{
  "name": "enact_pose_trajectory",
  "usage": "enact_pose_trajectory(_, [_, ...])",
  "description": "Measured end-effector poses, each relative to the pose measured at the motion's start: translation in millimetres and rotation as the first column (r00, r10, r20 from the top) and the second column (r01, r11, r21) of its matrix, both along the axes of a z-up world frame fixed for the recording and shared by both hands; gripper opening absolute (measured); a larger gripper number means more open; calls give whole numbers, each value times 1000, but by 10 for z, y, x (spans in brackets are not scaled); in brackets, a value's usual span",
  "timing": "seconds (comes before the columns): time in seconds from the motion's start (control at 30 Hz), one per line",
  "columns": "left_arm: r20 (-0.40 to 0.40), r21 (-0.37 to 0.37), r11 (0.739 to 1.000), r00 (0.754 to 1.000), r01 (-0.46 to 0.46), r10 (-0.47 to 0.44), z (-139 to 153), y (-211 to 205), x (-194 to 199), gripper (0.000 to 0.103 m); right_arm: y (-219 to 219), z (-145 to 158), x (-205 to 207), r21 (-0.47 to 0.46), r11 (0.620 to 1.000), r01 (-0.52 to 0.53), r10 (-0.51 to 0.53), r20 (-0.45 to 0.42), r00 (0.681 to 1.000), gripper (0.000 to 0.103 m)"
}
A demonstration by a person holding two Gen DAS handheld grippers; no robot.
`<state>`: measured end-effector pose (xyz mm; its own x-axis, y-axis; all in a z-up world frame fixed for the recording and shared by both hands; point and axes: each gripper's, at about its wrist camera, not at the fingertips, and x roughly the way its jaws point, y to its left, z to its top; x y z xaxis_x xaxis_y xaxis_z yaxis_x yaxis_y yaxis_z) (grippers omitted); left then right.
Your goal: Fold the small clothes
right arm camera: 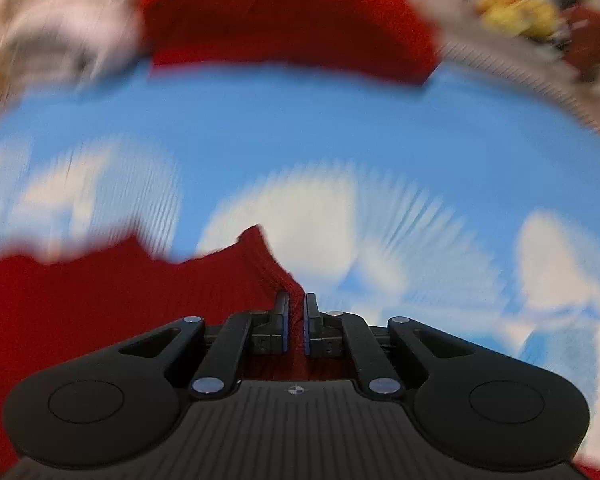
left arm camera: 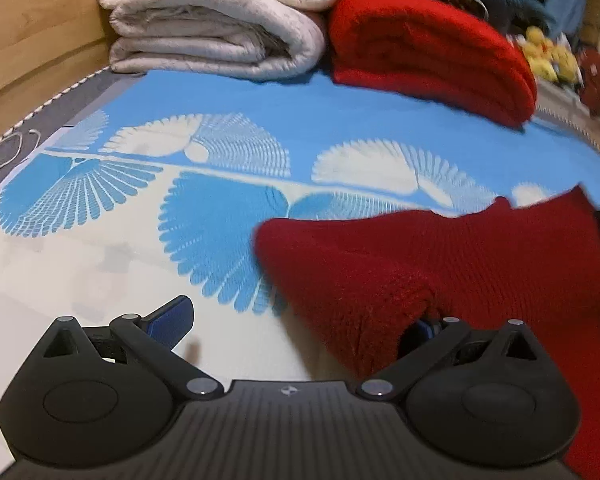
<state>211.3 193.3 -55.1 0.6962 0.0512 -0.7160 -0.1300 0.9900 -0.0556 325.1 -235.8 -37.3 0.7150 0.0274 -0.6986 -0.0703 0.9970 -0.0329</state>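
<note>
— Covering nearly the whole bed: a blue and white sheet (left arm camera: 228, 100) printed with fan shapes, lying flat. Agreed?

— Agreed. Stacked at its far edge in the left wrist view: a folded cream quilt (left arm camera: 216, 20), and just beside it on the right a folded bright red blanket (left arm camera: 428, 56). Showed again in the right wrist view, but smeared by blur.

— Bordered on the far left by a wooden bed frame (left arm camera: 28, 28), with a thin white cable (left arm camera: 4, 156) on the grey mattress edge below it.

— Noticed some yellow soft toys (left arm camera: 548, 52) past the red blanket, too blurred to count.

— Now the task's thing: a dark red knitted garment (left arm camera: 452, 272), spread on the sheet at the lower right of the left wrist view, 1 corner lifted toward the right.

— Held how?

— Pinched at 1 ribbed edge by the right gripper (right arm camera: 296, 320), both pads clamped tight on the knit, rest of the cloth trailing off to the left in that view.

— And the left gripper (left arm camera: 300, 320)?

— Stood spread as wide as possible, gripping nothing. Showed 1 blue finger (left arm camera: 172, 320) bare over the white part of the sheet; the other tucked under a fold of the garment, mostly hidden, not pressing on it.
</note>
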Motion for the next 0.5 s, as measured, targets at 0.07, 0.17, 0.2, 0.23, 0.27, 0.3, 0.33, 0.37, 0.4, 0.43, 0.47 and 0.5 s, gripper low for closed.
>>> enact_pose_trajectory(0.07, [-6,-19,1000,1000,-13,13,2,2,21,103,-150,298,138,21,994,109,-111,125,986,6])
enact_pose_trajectory(0.17, [-28,5,999,999,-34,34,-64,-6,52,103,-340,373,323,-42,958,284,-275,152,949,15])
enact_pose_trajectory(0.2, [-40,-1,999,998,-39,39,-96,-2,56,103,-384,322,353,-71,955,288,-279,112,954,39])
enact_pose_trajectory(0.23, [-51,-17,999,998,-45,44,-138,6,64,103,-454,275,302,-72,957,282,-278,65,958,51])
enact_pose_trajectory(0.27, [-60,-28,999,997,-47,45,-173,10,74,103,-506,240,182,-48,955,292,-289,61,955,56])
enact_pose_trajectory(0.3, [-71,-33,998,996,-50,47,-213,8,86,103,-574,240,3,-15,957,289,-287,66,955,57])
enact_pose_trajectory(0.33, [-81,-34,998,995,-52,49,-254,3,98,103,-622,232,-179,22,962,273,-274,60,960,57])
enact_pose_trajectory(0.37, [-88,-37,998,995,-54,51,-286,0,109,103,-672,229,-454,67,963,260,-263,41,964,58])
enact_pose_trajectory(0.4, [-96,-47,997,994,-59,54,-317,2,125,103,-695,240,-711,113,960,257,-262,27,965,59])
enact_pose_trajectory(0.43, [-110,-65,995,992,-72,64,-357,11,146,103,-716,228,-966,150,955,256,-261,15,965,59])
enact_pose_trajectory(0.47, [-133,-91,991,987,-99,86,-409,26,167,103,-734,219,-1266,194,949,250,-253,-7,967,59])
enact_pose_trajectory(0.5, [-139,-108,985,983,-135,120,-449,38,183,103,-721,236,-1511,232,939,253,-255,-23,967,61])
